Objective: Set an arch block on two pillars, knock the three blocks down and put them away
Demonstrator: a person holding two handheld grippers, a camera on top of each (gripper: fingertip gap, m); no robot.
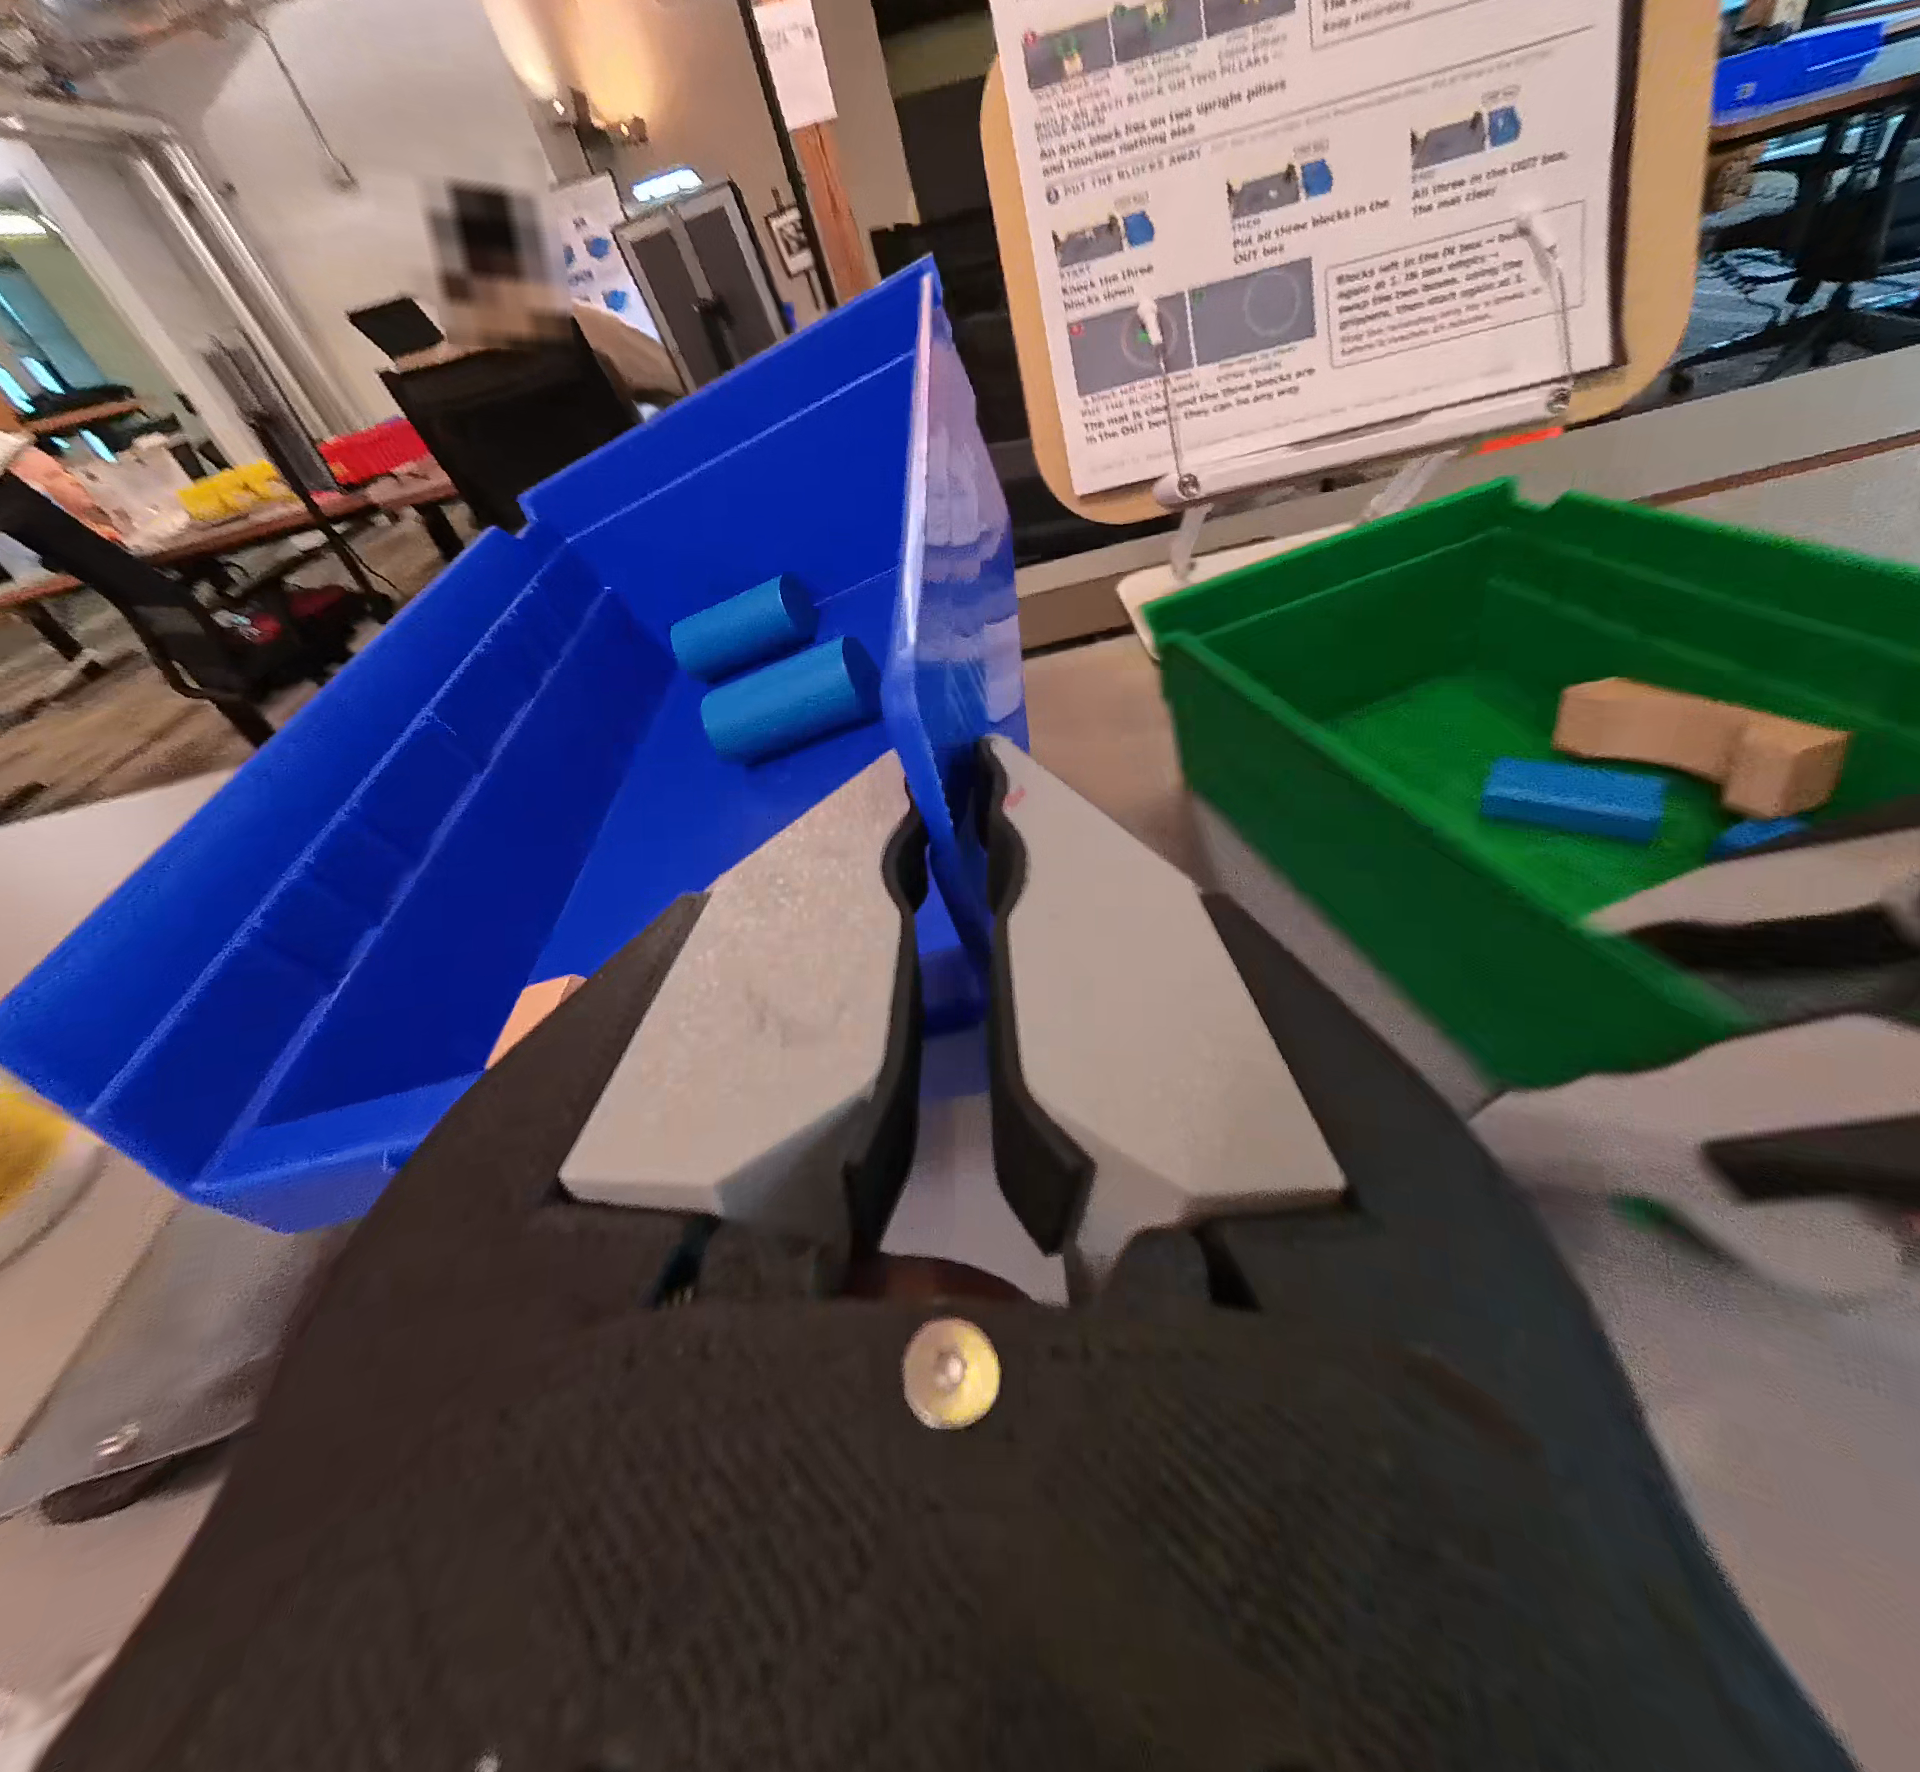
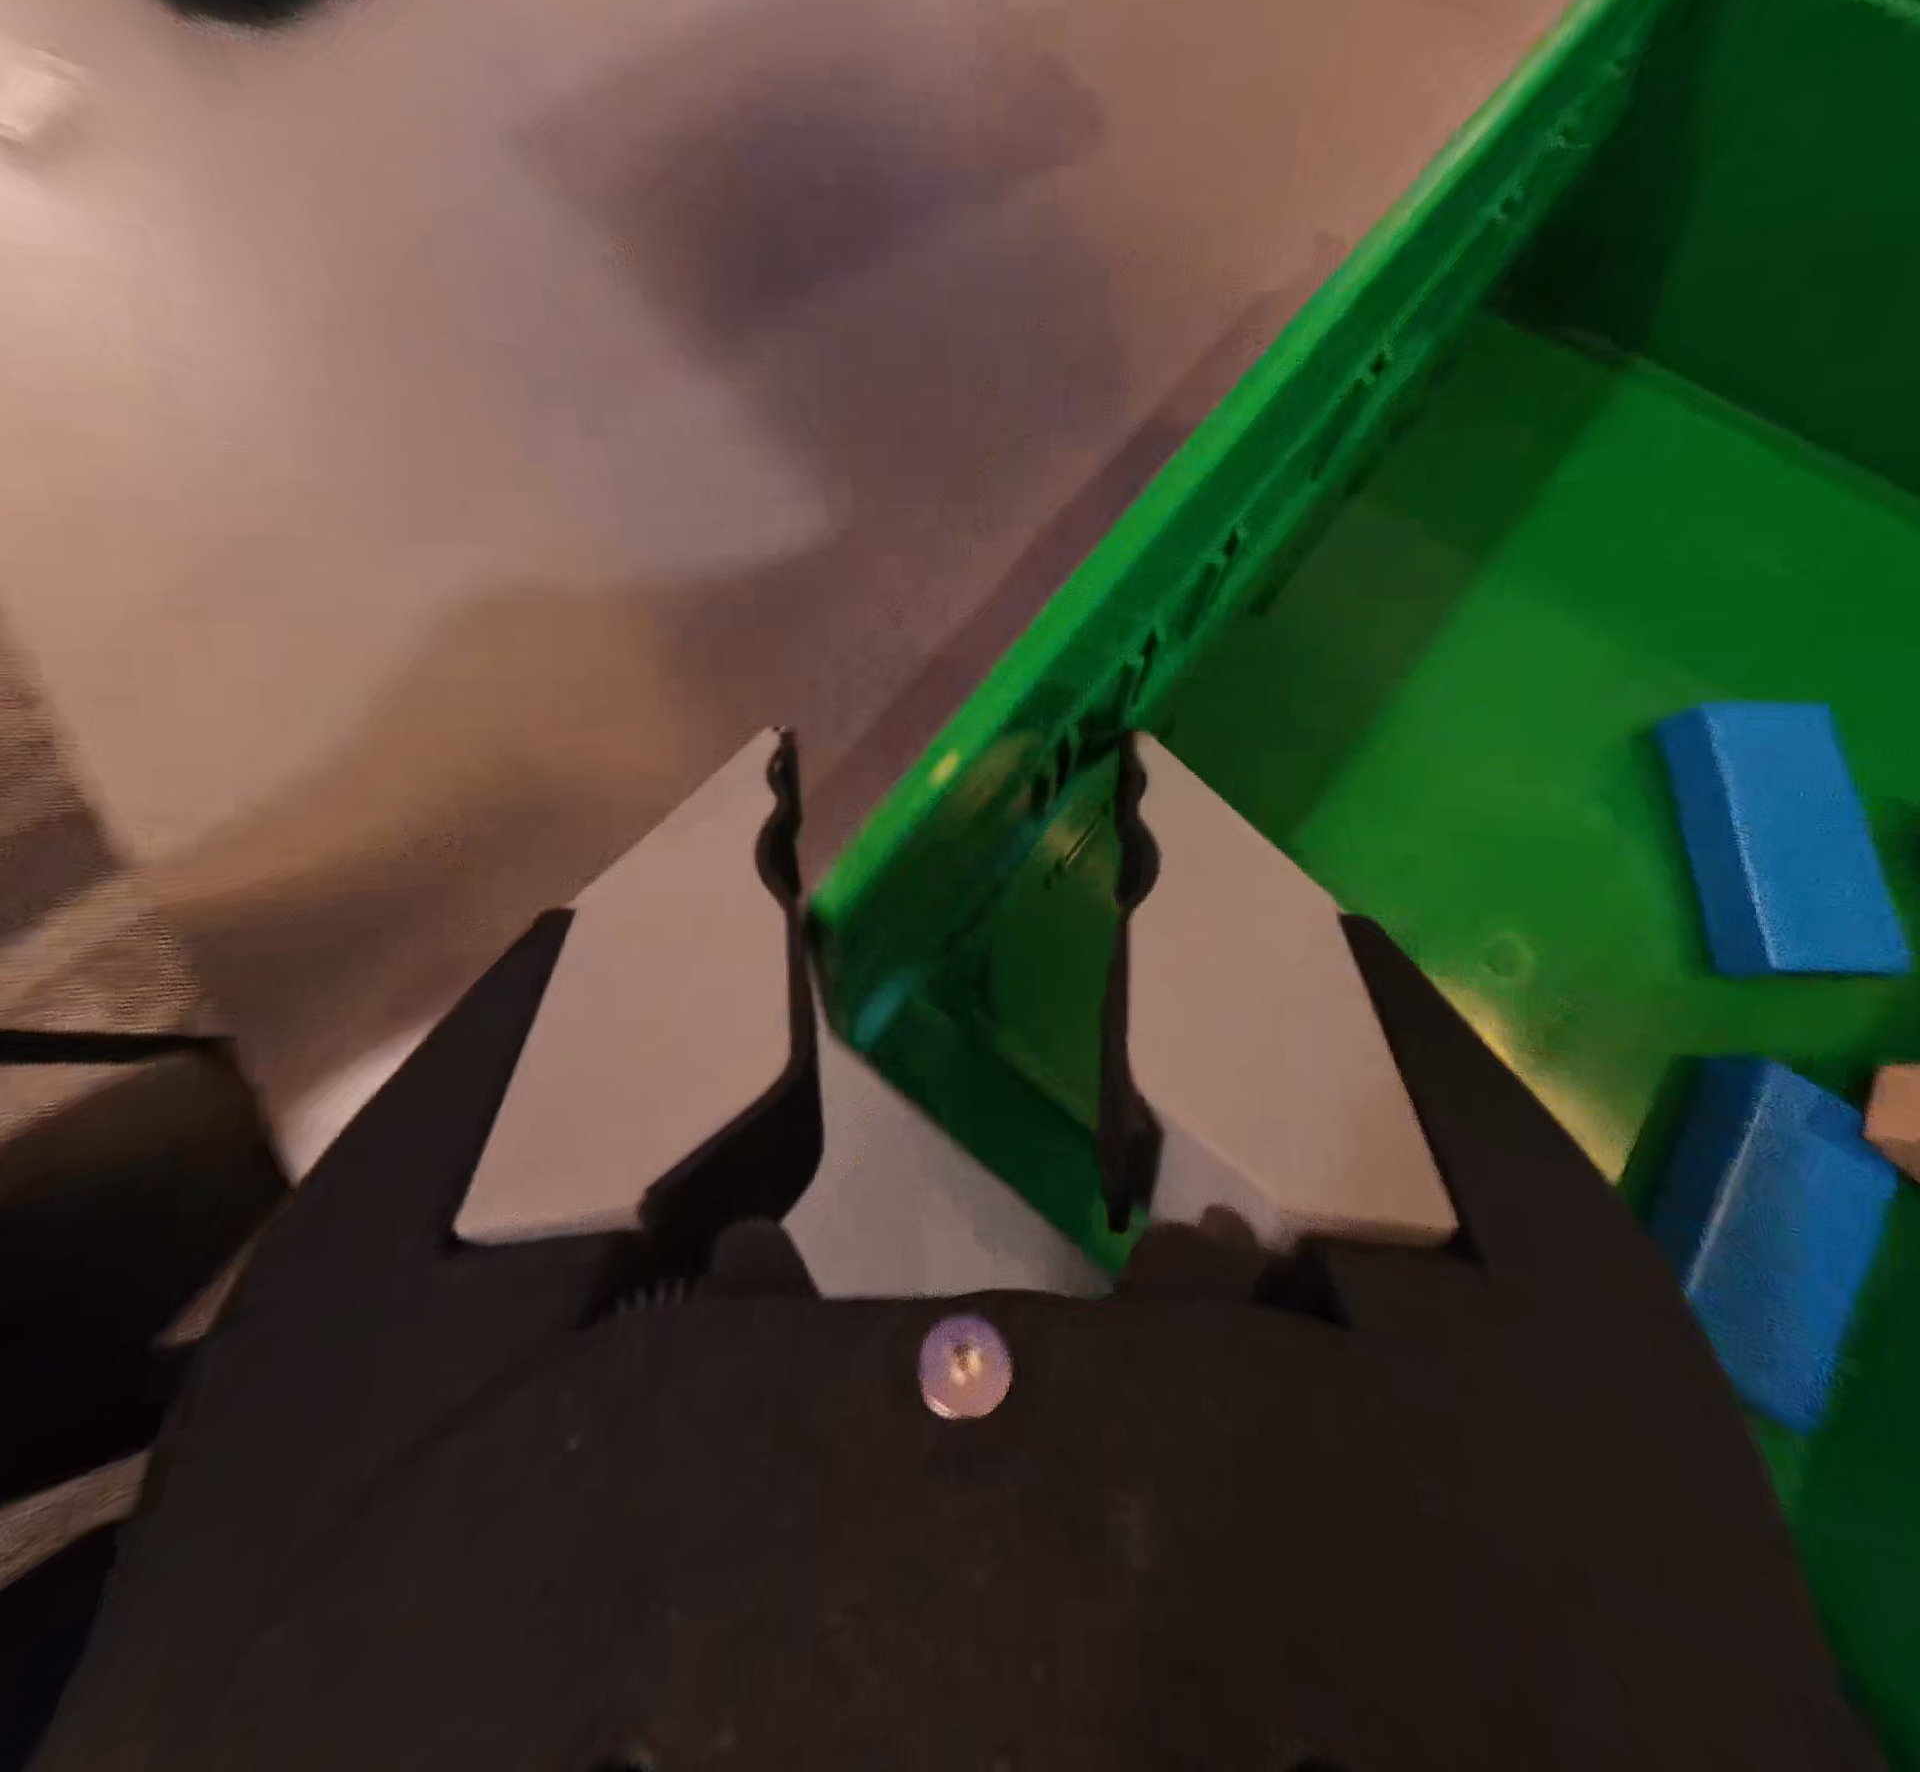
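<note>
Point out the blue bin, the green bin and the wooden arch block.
blue bin [image 1: 416, 839]: left wrist view, inner side wall.
green bin [image 1: 1351, 849]: left wrist view, near outer wall.
wooden arch block [image 1: 1683, 735]: left wrist view, top face.

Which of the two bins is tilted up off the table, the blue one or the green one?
The blue bin is tilted: the left gripper pinches its side wall. The green bin sits flat on the table.

A grey table [image 1: 1122, 735] is carrying a green bin [image 1: 1351, 849] and a document stand [image 1: 1184, 569] (the blue bin [image 1: 416, 849] is tilting up off it).
</note>
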